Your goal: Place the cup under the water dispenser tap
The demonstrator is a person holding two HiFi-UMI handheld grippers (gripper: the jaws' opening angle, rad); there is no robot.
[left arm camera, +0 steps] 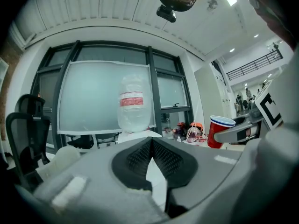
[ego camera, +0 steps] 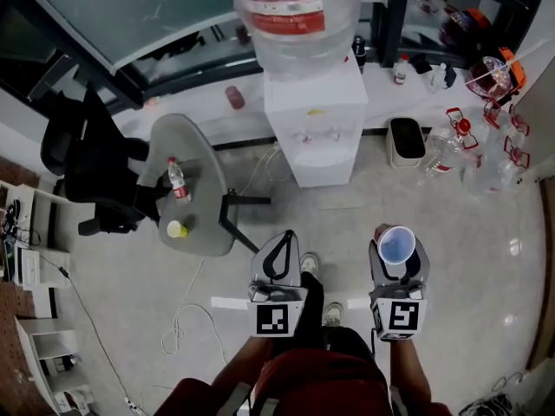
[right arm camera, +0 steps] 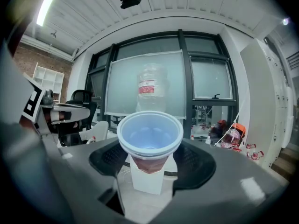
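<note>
A red cup (ego camera: pixel 396 245) with a pale blue inside stands upright between the jaws of my right gripper (ego camera: pixel 397 250), which is shut on it; the right gripper view has this cup (right arm camera: pixel 149 140) filling the middle. The white water dispenser (ego camera: pixel 316 126) stands straight ahead across bare floor, with a large clear bottle (ego camera: pixel 293 14) on top. Behind the cup its body (right arm camera: pixel 147 175) and bottle (right arm camera: pixel 152 88) line up. My left gripper (ego camera: pixel 278 260) is beside the right one, shut and holding nothing, its pads (left arm camera: pixel 163 157) meeting. The cup (left arm camera: pixel 217 131) also shows at its right.
A grey round table (ego camera: pixel 201 199) at the left carries a water bottle (ego camera: pixel 178 180) and a small yellow cup (ego camera: pixel 177 229). Beyond it is a black office chair (ego camera: pixel 91 167). A bin (ego camera: pixel 406 141) and several bottles (ego camera: pixel 451 146) stand right of the dispenser. A cable (ego camera: pixel 184 317) lies on the floor.
</note>
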